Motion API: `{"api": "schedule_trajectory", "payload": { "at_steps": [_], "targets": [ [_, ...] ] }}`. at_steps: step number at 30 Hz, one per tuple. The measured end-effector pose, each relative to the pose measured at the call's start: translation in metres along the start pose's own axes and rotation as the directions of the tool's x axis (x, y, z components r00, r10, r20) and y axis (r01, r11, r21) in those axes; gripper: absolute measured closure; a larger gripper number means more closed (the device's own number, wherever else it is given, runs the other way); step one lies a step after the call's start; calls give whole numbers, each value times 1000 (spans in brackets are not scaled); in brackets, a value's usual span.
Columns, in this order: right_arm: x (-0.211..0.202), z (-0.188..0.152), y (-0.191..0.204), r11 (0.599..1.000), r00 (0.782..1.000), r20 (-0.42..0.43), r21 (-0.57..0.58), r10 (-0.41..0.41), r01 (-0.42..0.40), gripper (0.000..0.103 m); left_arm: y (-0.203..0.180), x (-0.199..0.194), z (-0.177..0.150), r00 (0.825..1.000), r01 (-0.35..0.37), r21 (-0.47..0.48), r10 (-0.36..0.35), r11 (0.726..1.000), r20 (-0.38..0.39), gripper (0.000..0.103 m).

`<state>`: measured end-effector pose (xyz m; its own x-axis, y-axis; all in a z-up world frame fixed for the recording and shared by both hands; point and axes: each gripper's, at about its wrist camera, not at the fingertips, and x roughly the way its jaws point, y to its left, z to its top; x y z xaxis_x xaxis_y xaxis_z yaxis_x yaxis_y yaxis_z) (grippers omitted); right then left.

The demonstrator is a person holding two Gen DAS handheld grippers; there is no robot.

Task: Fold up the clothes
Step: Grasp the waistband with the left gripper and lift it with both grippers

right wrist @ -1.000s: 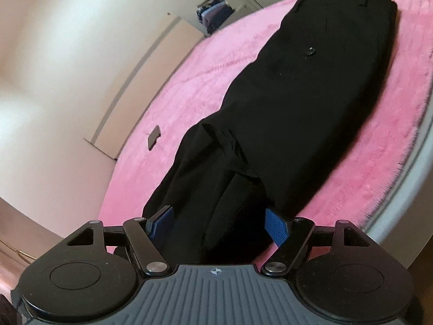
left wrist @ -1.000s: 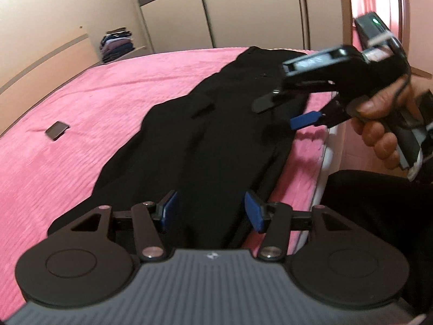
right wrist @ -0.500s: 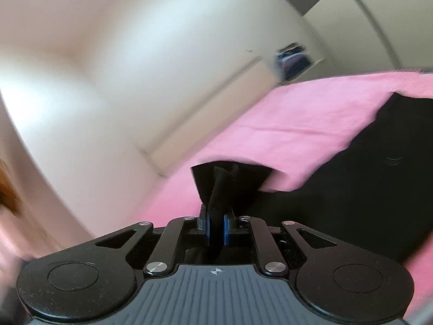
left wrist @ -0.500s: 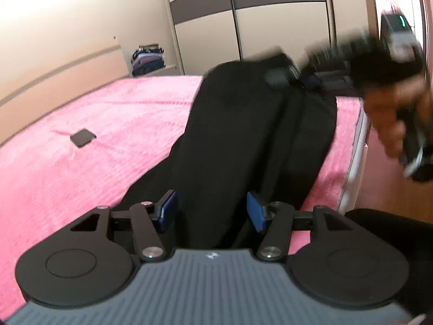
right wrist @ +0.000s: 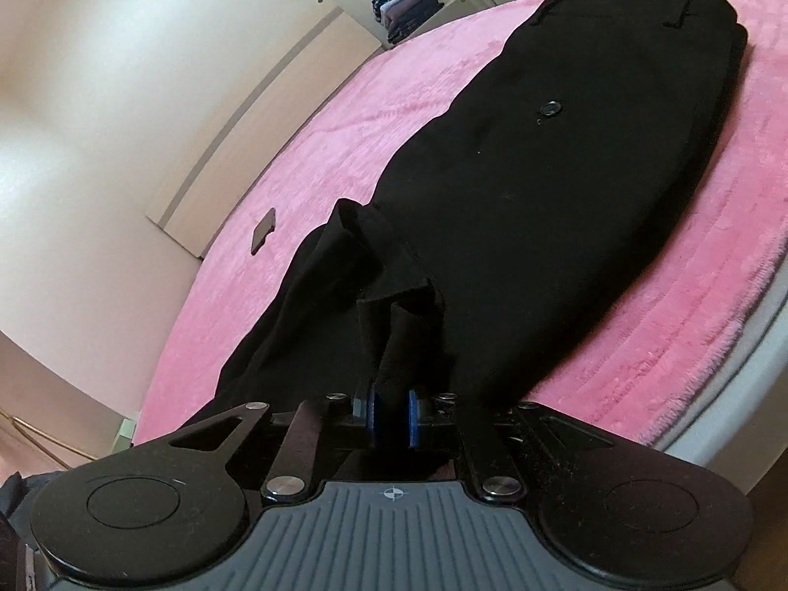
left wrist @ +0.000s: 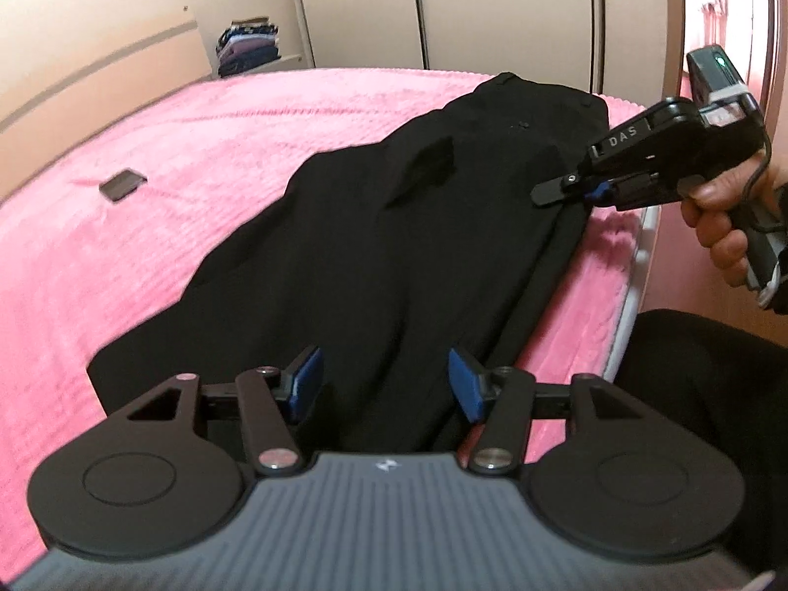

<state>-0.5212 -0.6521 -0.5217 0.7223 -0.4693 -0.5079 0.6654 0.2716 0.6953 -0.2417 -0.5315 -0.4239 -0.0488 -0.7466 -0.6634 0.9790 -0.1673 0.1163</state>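
Note:
Black trousers [left wrist: 418, 226] lie lengthwise on the pink bed [left wrist: 207, 147], waistband at the far end; they also show in the right wrist view [right wrist: 566, 187]. My left gripper [left wrist: 384, 384] is open, its blue pads either side of the near trouser end, holding nothing. My right gripper [right wrist: 392, 416] is shut on a bunched fold of the black fabric at the trousers' near edge. It shows in the left wrist view [left wrist: 591, 192], hand-held at the trousers' right edge.
A small dark flat object [left wrist: 122, 184] lies on the bed to the left. A stack of folded clothes [left wrist: 248, 47] sits on a shelf beyond the headboard. Wardrobe doors [left wrist: 492, 10] stand behind. The bed's edge [left wrist: 635, 276] runs along the right.
The right gripper closed on the trouser fabric, lifted it up half a second ago, and has now brought it back down low over the bed. The left gripper stayed open.

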Motion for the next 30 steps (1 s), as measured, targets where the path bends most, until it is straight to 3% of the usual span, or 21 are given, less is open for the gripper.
{"api": "schedule_trajectory", "payload": {
  "at_steps": [4,7,11,13,15,20,23,25,27,30],
  "targets": [
    [12,10,14,1000,1000,14,-9,-16,16,70,16,-16,-7,999,-35,-27,35,999,-2,51],
    [12,12,19,999,999,17,-20,-29,29,69,18,-30,-11,998,-67,16,67,998,3,51],
    [18,12,25,998,998,14,-28,-59,59,71,-6,-38,-16,998,-59,167,58,984,16,51],
    [21,13,28,997,997,12,-31,-74,74,92,-20,-35,-17,999,-51,228,48,972,18,50],
    [21,14,31,996,997,15,-32,-78,79,92,-34,-27,-16,999,-43,281,41,959,10,51],
    [9,25,45,999,999,35,-27,-20,21,92,-56,-3,-12,996,-70,409,88,910,-25,64],
    [4,32,56,1000,999,39,-21,11,-10,92,-59,2,-11,995,-81,424,101,902,-25,68],
    [2,36,66,999,999,38,-26,28,-27,92,-61,3,-10,994,-83,430,103,899,-23,81],
    [1,40,80,998,998,41,-54,45,-43,92,-59,-1,-11,992,-110,422,123,900,-3,94],
    [4,45,105,993,997,37,-97,75,-71,92,-48,-15,-12,982,-188,375,182,908,51,98]
  ]
}}
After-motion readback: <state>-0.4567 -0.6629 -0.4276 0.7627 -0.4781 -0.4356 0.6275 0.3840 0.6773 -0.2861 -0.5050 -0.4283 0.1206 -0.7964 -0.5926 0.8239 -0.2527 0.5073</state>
